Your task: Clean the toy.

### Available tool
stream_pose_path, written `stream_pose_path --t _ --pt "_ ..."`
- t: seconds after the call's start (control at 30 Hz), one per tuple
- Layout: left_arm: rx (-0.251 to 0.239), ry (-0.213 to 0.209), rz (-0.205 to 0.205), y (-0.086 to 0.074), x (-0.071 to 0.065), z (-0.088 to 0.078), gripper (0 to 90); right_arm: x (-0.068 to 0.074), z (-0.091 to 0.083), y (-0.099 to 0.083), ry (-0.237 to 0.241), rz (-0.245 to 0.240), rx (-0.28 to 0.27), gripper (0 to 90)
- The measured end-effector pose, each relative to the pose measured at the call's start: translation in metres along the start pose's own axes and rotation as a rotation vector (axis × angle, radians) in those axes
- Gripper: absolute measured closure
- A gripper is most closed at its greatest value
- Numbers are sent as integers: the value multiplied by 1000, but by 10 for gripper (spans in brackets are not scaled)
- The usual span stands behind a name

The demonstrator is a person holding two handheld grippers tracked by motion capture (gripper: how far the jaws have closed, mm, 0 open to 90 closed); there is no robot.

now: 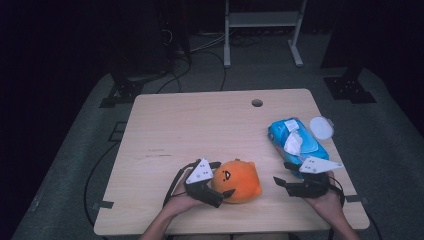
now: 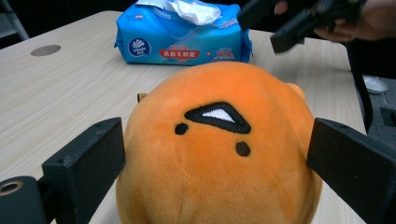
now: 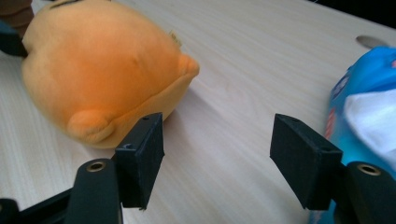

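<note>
The left gripper (image 1: 218, 185) sits at the near edge of the table (image 1: 190, 125), its jaws spread wide on either side of the orange plush toy (image 1: 237, 180) without pressing it. The toy lies on the wood between both hands. Right of it, the right gripper (image 1: 282, 185) hangs with jaws apart and empty, just beside the blue pack of wipes (image 1: 295, 142).

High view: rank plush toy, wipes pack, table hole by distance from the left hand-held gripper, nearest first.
From the left hand-held gripper:
1. Plush toy, right between its jaws.
2. Wipes pack, off to the right.
3. Table hole, near the far edge.
</note>
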State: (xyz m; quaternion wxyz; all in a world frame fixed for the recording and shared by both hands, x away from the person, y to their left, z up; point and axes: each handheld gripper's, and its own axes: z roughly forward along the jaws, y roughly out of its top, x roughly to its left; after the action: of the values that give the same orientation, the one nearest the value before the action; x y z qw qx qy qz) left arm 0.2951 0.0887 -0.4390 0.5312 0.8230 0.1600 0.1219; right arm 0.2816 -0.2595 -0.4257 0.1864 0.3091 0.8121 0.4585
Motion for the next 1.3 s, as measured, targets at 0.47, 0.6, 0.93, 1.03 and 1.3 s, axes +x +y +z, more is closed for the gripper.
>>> stream_pose_path --t 0.47,0.6,0.93,1.03,1.3 --pt "45 -8 34 -7 -2 3 42 -45 -17 46 -94 -9 -26 335" --pt "42 -9 24 -9 -1 3 42 -58 -18 54 -124 1 -7 335" --pt "45 -16 19 -11 0 3 42 -86 7 53 -169 40 70 373" --pt "44 -16 17 -12 0 3 42 -93 17 49 -187 53 110 401" --pt "42 -18 16 -12 1 4 41 -107 26 35 -207 103 177 480"
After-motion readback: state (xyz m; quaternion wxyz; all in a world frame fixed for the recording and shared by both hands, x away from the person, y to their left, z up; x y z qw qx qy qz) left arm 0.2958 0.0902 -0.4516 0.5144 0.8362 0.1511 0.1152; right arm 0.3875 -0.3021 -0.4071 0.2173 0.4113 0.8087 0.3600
